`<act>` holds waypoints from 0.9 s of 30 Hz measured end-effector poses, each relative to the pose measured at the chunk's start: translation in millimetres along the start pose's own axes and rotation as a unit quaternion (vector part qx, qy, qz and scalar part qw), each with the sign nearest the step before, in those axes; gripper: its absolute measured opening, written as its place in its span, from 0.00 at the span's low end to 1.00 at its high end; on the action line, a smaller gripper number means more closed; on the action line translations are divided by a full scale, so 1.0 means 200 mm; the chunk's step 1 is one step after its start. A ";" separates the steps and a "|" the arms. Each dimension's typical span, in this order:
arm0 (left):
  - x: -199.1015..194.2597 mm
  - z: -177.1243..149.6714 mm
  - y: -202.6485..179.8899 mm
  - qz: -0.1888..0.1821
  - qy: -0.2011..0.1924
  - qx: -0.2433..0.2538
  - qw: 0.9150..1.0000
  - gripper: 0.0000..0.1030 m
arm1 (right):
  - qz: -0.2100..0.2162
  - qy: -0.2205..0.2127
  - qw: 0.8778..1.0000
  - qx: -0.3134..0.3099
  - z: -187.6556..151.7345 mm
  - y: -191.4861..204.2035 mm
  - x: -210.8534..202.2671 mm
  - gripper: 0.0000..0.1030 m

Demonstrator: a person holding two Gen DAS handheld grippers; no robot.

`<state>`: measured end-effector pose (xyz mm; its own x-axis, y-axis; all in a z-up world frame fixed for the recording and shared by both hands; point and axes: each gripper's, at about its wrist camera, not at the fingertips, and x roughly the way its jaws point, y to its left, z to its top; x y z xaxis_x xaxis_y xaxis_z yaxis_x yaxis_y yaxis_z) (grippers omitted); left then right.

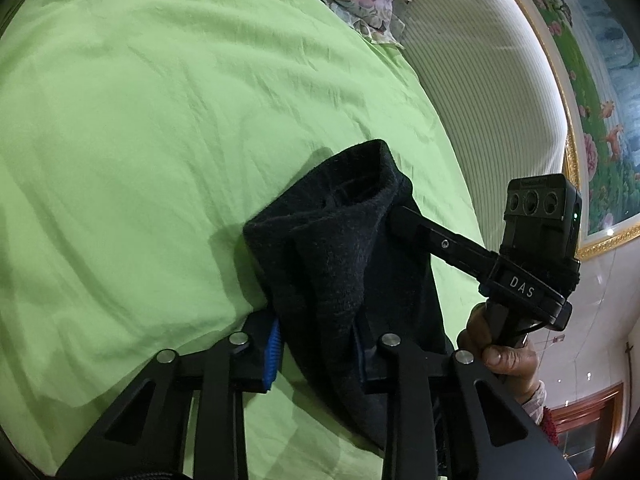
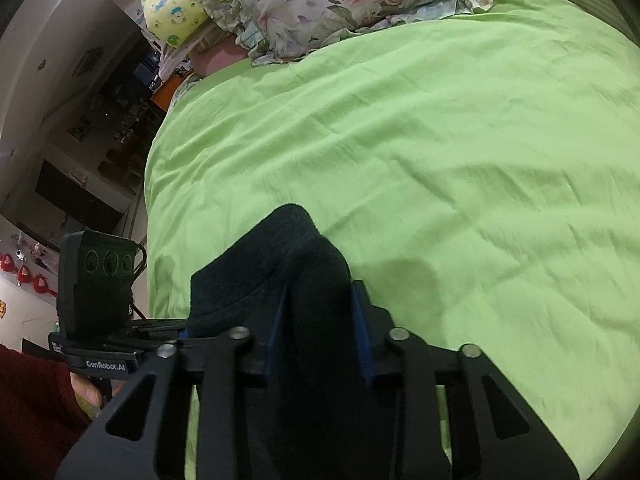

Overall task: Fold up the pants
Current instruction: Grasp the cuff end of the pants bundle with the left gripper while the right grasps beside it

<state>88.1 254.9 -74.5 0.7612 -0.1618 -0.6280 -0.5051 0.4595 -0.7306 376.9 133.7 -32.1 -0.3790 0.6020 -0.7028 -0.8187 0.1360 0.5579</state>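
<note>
The black pants (image 1: 344,248) hang bunched above a green bed sheet (image 1: 140,120). My left gripper (image 1: 316,344) is shut on a fold of the pants, cloth pressed between its blue pads. My right gripper (image 2: 320,332) is shut on another bunch of the black pants (image 2: 296,264), which rises between its blue pads. In the left wrist view the right gripper's fingers (image 1: 436,240) reach into the cloth from the right. In the right wrist view the left gripper's body (image 2: 100,280) shows at the left, its tips hidden behind the pants.
Flowered pillows (image 2: 320,4) and a yellow pillow (image 2: 176,0) lie at the head of the bed. A striped headboard (image 1: 480,92) and a framed painting (image 1: 592,80) are on the right. Dark furniture (image 2: 92,152) stands beside the bed.
</note>
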 end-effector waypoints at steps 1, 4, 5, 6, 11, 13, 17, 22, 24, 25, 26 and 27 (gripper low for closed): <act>0.00 0.00 -0.01 0.001 -0.001 0.001 1.000 0.25 | 0.000 -0.003 1.000 -0.001 0.00 0.01 -0.01 0.25; 0.00 0.00 -0.03 0.003 -0.001 0.006 1.000 0.23 | -0.005 -0.012 1.000 -0.005 -0.01 0.03 -0.05 0.22; 0.00 0.00 -0.05 0.004 -0.002 0.009 1.000 0.22 | -0.005 -0.017 1.000 -0.006 -0.02 0.04 -0.07 0.22; -0.01 0.00 -0.06 0.004 -0.003 0.012 1.000 0.22 | -0.004 -0.020 1.000 -0.006 -0.02 0.04 -0.08 0.22; -0.06 -0.01 -0.14 -0.001 -0.011 0.029 1.000 0.20 | 0.000 -0.043 0.999 -0.006 -0.04 0.08 -0.18 0.22; -0.07 -0.01 -0.17 -0.001 -0.014 0.036 0.999 0.20 | 0.001 -0.054 0.999 -0.003 -0.06 0.09 -0.22 0.21; -0.11 -0.02 -0.25 -0.008 -0.018 0.049 0.999 0.19 | 0.000 -0.076 0.997 0.001 -0.09 0.13 -0.31 0.21; -0.17 -0.07 -0.40 -0.016 -0.027 0.089 0.995 0.18 | 0.001 -0.117 0.993 0.009 -0.18 0.17 -0.52 0.20; -0.20 -0.11 -0.49 -0.022 -0.029 0.110 0.993 0.18 | 0.001 -0.129 0.992 0.011 -0.22 0.18 -0.58 0.20; -0.21 -0.12 -0.52 -0.025 -0.029 0.119 0.992 0.17 | 0.000 -0.138 0.990 0.014 -0.25 0.18 -0.64 0.20; -0.22 -0.15 -0.57 -0.030 -0.029 0.131 0.991 0.17 | -0.003 -0.145 0.989 0.015 -0.28 0.19 -0.67 0.20; -0.23 -0.17 -0.60 -0.034 -0.028 0.140 0.989 0.17 | -0.006 -0.154 0.988 0.017 -0.31 0.19 -0.72 0.20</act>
<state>100.9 176.9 32.9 0.8153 -0.1556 -0.5578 -0.3254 0.6736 -0.6636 374.1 4.1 62.5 -0.2170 0.8102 -0.5446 -0.8056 0.1664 0.5686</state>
